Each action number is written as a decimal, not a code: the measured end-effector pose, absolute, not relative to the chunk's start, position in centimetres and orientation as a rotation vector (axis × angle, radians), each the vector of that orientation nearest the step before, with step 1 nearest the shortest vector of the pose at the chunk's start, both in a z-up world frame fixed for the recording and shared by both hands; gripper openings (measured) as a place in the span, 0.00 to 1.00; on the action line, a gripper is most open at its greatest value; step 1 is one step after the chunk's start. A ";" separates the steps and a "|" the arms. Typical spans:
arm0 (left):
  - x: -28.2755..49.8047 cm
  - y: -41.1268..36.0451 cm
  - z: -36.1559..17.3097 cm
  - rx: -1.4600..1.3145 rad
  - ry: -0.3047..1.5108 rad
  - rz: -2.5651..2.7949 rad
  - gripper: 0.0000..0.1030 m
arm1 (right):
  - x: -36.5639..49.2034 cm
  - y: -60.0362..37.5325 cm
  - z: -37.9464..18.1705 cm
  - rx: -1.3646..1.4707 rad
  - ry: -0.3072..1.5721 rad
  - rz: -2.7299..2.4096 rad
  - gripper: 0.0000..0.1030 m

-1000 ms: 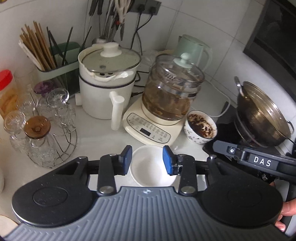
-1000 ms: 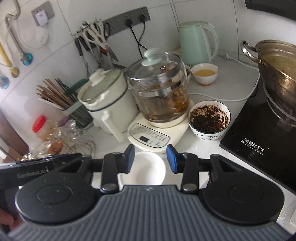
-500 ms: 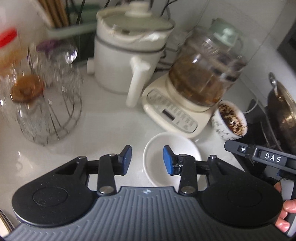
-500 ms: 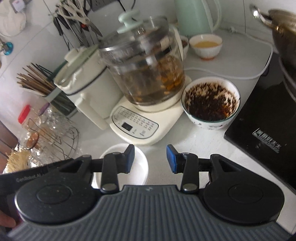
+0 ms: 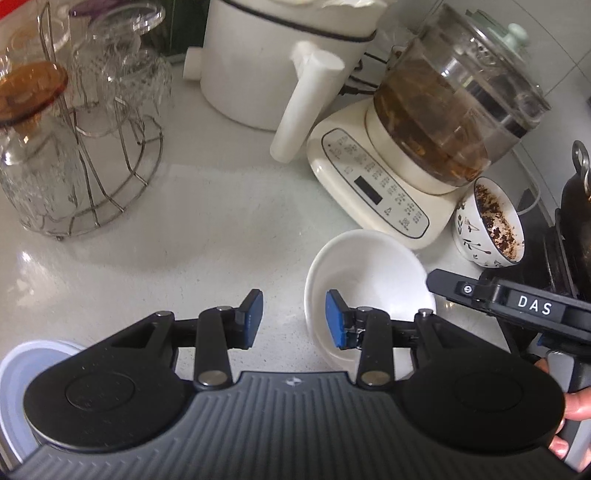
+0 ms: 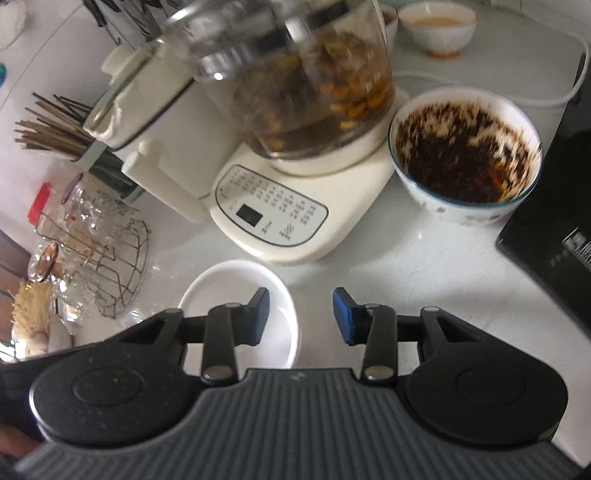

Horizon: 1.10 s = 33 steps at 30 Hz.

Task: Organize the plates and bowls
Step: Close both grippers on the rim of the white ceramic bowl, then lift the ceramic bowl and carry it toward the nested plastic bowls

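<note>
The right wrist view is smeared by motion, so the glass kettle and the patterned bowl of dark residue are soft-edged. In the left wrist view the kettle's lid is cut off at the top edge, and a pale round lid at the lower left is mostly hidden behind the left gripper. One empty white bowl sits on the countertop just in front of the kettle's base, its near rim covered by gripper fingers in both views. Three bowls show in all: the white one, the patterned one, and one small bowl of yellowish liquid far back. Both grippers, left and right, have fingers spread wide, gripping nothing.
</note>
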<state>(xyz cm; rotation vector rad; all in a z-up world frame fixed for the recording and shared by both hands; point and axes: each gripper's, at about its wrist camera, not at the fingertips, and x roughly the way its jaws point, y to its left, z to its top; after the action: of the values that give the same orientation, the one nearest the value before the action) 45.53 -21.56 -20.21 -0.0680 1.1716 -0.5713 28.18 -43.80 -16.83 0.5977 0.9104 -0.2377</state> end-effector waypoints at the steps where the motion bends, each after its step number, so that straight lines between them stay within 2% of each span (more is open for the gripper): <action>1: 45.6 -21.6 -20.4 -0.073 1.180 -0.573 0.41 | 28.3 -43.8 -17.0 0.597 0.915 -0.237 0.40; 3: 45.7 -21.7 -20.8 -0.071 1.197 -0.567 0.40 | 28.4 -43.7 -17.4 0.594 0.923 -0.227 0.39; 7: 45.8 -22.0 -21.2 -0.069 1.210 -0.579 0.39 | 28.9 -43.5 -18.2 0.603 0.957 -0.206 0.29; 12: 45.7 -22.4 -21.6 -0.071 1.225 -0.578 0.22 | 29.1 -43.4 -18.6 0.618 0.977 -0.192 0.21; 18: 45.7 -22.3 -21.8 -0.099 1.223 -0.595 0.09 | 29.0 -43.2 -18.8 0.615 0.985 -0.176 0.11; 20: 45.6 -22.4 -21.7 -0.093 1.217 -0.598 0.09 | 28.9 -43.0 -18.7 0.607 0.983 -0.171 0.08; 33: 43.9 -20.0 -18.2 -0.134 1.159 -0.578 0.08 | 28.1 -41.3 -15.3 0.575 0.930 -0.125 0.08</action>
<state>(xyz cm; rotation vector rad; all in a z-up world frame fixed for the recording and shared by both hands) 43.93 -20.03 -18.23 -0.1339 1.1587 -0.5783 28.14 -41.34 -15.28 0.5752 0.9300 -0.1252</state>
